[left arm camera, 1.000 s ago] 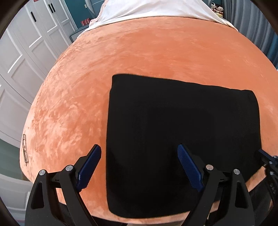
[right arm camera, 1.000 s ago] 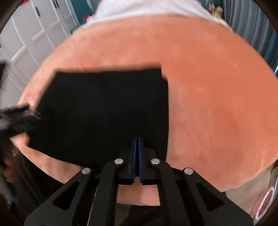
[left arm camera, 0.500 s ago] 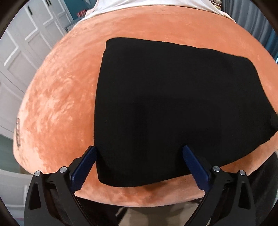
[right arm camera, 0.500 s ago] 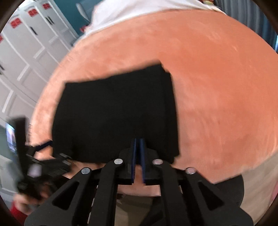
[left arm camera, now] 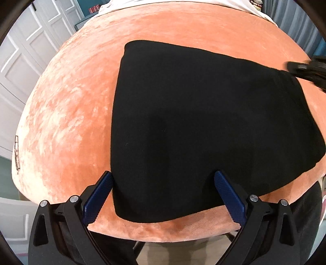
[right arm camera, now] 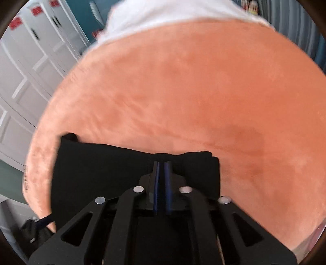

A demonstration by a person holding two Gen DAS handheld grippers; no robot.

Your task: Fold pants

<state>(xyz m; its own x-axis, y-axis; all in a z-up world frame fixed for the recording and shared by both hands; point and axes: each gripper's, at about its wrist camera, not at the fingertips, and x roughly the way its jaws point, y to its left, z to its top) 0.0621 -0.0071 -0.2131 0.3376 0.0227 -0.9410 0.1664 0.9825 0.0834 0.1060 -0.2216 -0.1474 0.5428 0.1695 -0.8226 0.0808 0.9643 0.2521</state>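
Left wrist view: folded black fabric pants flat on orange plush bed cover, long axis left to right; left gripper spread wide astride near-left corner. Right wrist view: right gripper nearly pressed together, pinching lifted far fold of pants; white bedding beyond.

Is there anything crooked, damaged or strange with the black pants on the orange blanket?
Nothing is damaged. The folded black pants lie flat on the orange plush blanket. Only the far right corner looks slightly bunched in the blurred right wrist view, near the right gripper.
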